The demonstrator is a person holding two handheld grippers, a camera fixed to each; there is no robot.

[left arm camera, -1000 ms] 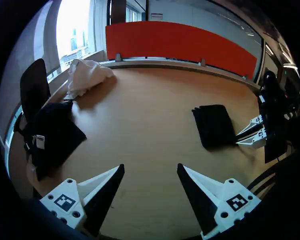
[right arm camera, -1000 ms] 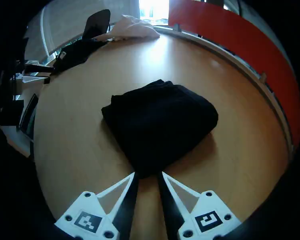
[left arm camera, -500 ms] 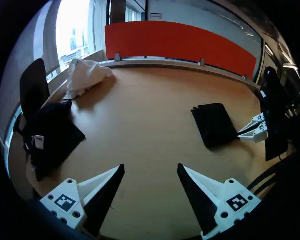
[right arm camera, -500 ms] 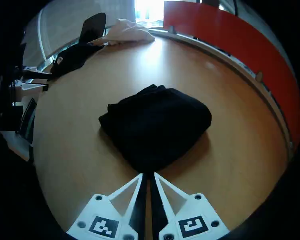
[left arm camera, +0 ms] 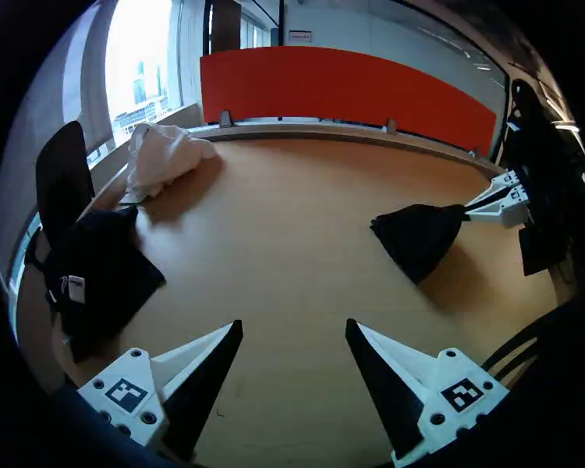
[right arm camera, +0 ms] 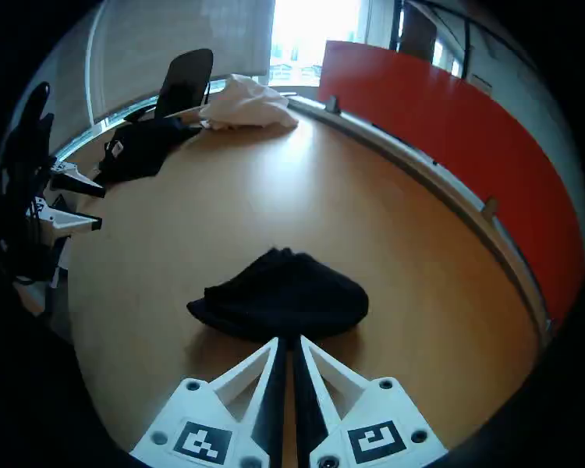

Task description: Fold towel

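A wide wooden table takes up most of the left gripper view. Along its far edge stands a long red partition, held by small grey brackets. Near the far left corner of the table lies a crumpled white cloth heap. Closer along the left edge sits a black bundle with a small white tag on it. A black office chair stands just beyond that edge, in front of a bright window. In the right gripper view, a pale blind covers part of the glass.
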